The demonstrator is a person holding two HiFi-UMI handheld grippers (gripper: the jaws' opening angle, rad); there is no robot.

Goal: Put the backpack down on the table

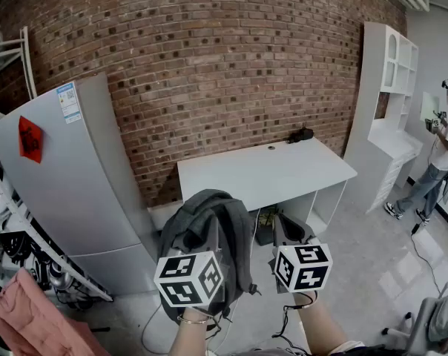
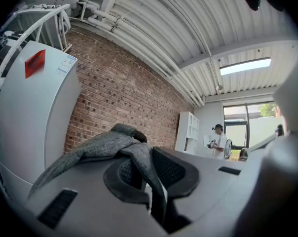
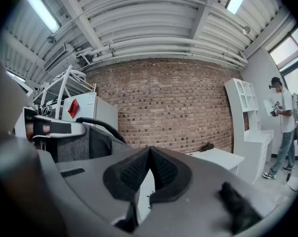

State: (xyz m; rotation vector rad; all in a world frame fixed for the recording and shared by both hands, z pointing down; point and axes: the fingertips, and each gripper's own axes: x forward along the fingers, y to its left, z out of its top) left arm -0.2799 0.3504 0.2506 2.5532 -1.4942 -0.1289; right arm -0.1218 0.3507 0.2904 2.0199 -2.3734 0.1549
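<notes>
The left gripper pinches a grey strap of the backpack. The right gripper has its jaws pressed together on nothing. The backpack hangs in the air before the person, well short of the white table.

Hazards, as judged from here:
- One narrow pinch appears to carry the whole load, so the strap may slide out.
- The hanging body may strike the table's near edge unless lifted over it.
</notes>
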